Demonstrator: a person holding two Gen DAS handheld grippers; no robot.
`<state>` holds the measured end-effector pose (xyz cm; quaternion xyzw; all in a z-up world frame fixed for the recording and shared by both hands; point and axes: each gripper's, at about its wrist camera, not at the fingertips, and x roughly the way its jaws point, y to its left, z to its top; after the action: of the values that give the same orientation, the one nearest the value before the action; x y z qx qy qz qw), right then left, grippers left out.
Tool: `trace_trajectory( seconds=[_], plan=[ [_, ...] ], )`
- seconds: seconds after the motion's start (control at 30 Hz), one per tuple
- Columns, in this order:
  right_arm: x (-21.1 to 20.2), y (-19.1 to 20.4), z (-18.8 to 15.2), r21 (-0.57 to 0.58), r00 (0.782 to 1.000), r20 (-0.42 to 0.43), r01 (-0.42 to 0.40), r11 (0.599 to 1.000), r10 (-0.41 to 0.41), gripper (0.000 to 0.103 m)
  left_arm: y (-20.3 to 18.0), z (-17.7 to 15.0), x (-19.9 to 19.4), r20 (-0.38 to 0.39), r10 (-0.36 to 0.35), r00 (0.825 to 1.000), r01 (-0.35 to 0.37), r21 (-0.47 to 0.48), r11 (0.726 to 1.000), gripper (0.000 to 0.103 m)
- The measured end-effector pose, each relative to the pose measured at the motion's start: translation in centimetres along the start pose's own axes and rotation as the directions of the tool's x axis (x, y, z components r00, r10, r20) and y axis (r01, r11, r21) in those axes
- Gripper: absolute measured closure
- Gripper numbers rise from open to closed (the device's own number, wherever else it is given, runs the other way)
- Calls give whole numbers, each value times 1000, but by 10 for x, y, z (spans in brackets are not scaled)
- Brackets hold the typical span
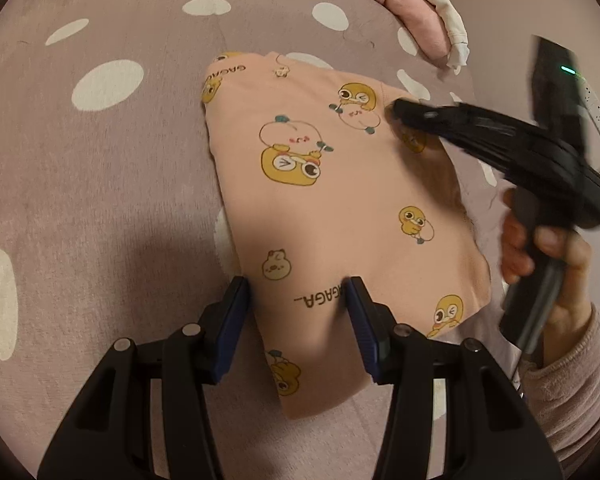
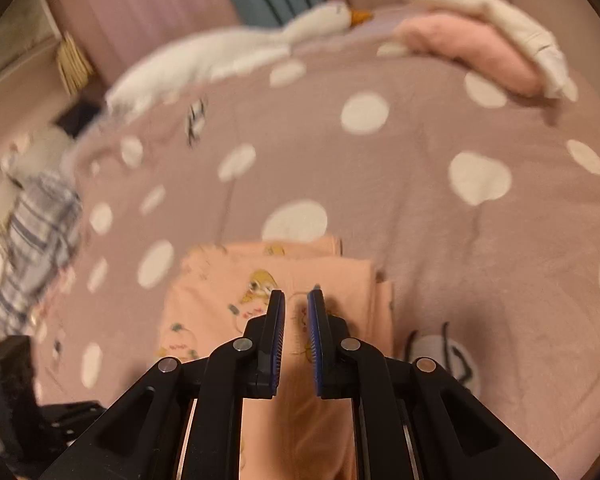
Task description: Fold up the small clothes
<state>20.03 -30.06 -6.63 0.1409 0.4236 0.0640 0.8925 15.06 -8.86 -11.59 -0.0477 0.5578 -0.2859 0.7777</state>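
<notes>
The left gripper (image 1: 298, 286) stands with its blue-padded jaws apart and nothing clamped between them; the near edge of the peach garment (image 1: 340, 184) lies below the gap, with one pad over the cloth by the printed lettering and the other at the cloth's left edge, over the bedspread. The folded garment, printed with yellow cartoon ducks, lies flat on the mauve bedspread (image 1: 100, 184) with white spots and stretches away from these jaws.

The right gripper (image 2: 296, 292) has its jaws drawn nearly together, a narrow slit left between the pads and no cloth caught in it. It hangs over the same garment, whose folded layers show beneath and ahead of the tips. In the left wrist view this gripper's tips sit at the garment's far right part; whether they touch it is unclear. A hand (image 1: 540, 252) in a fuzzy pink sleeve (image 1: 568, 392) holds its handle.

Farther off lies a pile of pink and cream clothes (image 1: 428, 20).
</notes>
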Motion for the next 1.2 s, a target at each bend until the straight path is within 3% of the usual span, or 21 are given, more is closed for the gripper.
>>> trace_trajectory(
  seconds=[0.13, 0.27, 0.4, 0.63, 0.8, 1.2],
  plan=[
    [41, -18, 2, 110, 995, -99, 14, 994, -3, 93, 0, -1, 1, -2, -1, 1000, 1, 5, 1000, 51],
    [42, -33, 5, 214, 996, -72, -40, 976, 57, 93, -2, -3, -2, 6, 11, 1000, -11, 21, 1000, 51],
    [13, -17, -3, 105, 1000, -12, 22, 994, -21, 93, -4, -3, -13, 65, 58, 996, -62, 49, 997, 52],
    [-39, 10, -49, -106, 997, 62, -34, 994, 40, 93, 3, 18, -25, 143, 87, 986, -95, 48, 994, 55],
    [-51, 11, -70, -130, 996, 51, -69, 989, 76, 93, -1, 31, -20, 158, 105, 982, -117, 70, 991, 55],
    [-47, 2, -105, -143, 1000, -17, -15, 990, 13, 93, 6, 49, 11, 112, 138, 984, -146, 68, 987, 54]
  ],
)
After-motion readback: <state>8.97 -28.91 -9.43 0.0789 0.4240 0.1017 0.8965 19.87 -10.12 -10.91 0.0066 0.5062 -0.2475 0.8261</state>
